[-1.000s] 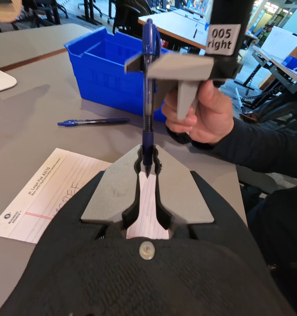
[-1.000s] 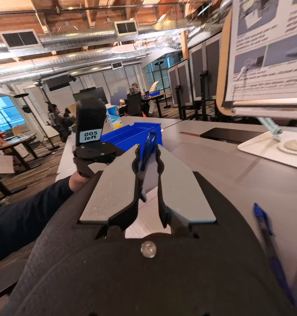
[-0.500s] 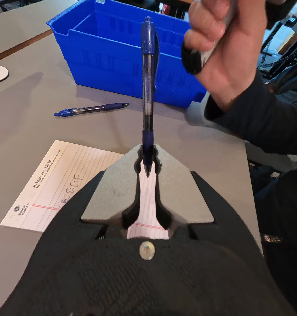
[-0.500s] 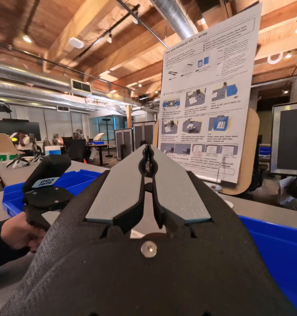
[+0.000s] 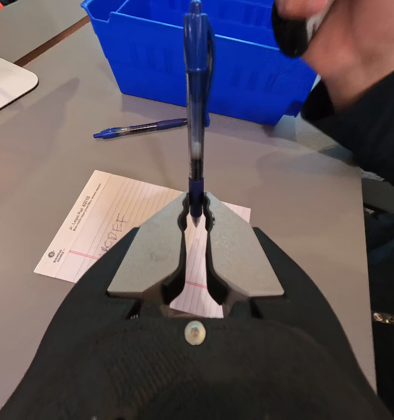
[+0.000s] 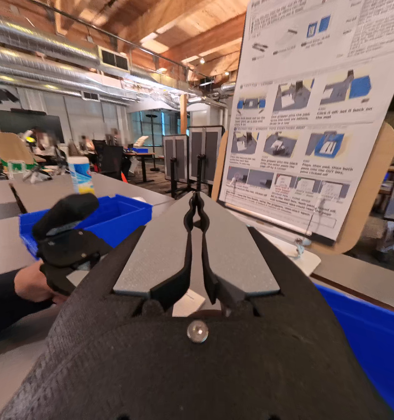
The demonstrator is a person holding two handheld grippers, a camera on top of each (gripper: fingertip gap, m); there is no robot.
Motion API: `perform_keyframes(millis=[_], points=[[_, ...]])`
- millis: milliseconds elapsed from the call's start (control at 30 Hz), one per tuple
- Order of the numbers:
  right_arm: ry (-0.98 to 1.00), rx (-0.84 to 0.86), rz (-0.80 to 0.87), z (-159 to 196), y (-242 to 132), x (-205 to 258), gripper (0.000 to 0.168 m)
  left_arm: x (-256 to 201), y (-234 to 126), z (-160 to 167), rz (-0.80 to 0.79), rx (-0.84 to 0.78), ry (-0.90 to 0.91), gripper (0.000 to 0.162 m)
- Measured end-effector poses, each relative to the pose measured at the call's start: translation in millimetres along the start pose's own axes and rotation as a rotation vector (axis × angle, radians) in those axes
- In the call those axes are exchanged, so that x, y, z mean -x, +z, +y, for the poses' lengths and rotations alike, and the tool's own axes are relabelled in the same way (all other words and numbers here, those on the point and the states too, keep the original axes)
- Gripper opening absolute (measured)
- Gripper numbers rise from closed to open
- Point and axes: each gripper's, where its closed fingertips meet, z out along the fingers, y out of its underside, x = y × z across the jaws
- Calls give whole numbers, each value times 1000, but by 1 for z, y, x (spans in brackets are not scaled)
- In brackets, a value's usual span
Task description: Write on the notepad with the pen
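My left gripper (image 5: 196, 204) is shut on a blue pen (image 5: 197, 95) by its grip, and the pen stands upright with its tip down above the white lined notepad (image 5: 96, 229). The pad lies on the grey table and bears a short line of handwriting. My right gripper (image 6: 196, 200) is shut and empty, raised and pointing at an instruction board. In the left wrist view only the hand (image 5: 341, 50) holding it shows, at the top right. The left gripper's body (image 6: 66, 238) shows at the left of the right wrist view.
A second blue pen (image 5: 139, 128) lies on the table beyond the pad. A blue bin (image 5: 237, 75) stands behind it. Another blue bin (image 6: 373, 336) is at the right. An instruction board (image 6: 305, 125) stands on a white base (image 5: 5, 84). The table's right edge (image 5: 366, 272) is close. There is about 20 cm between the tips of the two grippers.
The right gripper let go of the pen's top, shut, and rose away to the upper right. The left gripper kept the pen and moved forward over the pad.
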Motion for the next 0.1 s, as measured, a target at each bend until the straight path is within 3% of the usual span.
perform_keyframes(millis=[67,100], points=[[60,-29,-68,-16,-1,4,0,-2,1,-2,-8,-6,15,8],[100,13,-141,-4,4,18,0,-1,0,-5,-20,-20,16,8]])
